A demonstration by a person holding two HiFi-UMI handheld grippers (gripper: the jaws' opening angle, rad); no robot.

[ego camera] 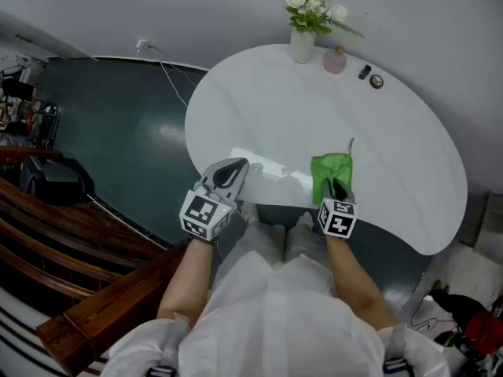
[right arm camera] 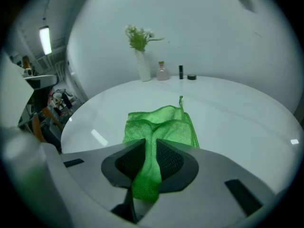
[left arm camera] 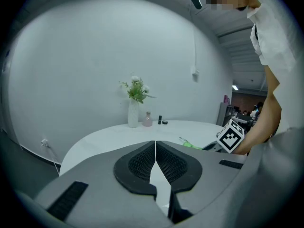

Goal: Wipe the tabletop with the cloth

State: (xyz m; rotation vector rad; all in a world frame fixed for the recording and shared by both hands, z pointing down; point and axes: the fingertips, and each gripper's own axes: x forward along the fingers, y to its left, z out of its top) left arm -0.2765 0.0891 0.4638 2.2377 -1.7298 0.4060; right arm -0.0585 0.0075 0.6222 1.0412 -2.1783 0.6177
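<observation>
A green cloth lies folded on the white tabletop near its front edge. My right gripper is shut on the cloth's near end; in the right gripper view a bunched strip of the cloth runs between the two jaws, and the rest spreads flat ahead on the table. My left gripper hovers at the table's front left edge, its jaws closed against each other with nothing between them. The left gripper view also shows the cloth beside the right gripper's marker cube.
At the table's far edge stand a white vase with flowers, a small pink bottle and two small dark items. Dark floor lies to the left, with wooden steps at lower left. The person's legs are under the front edge.
</observation>
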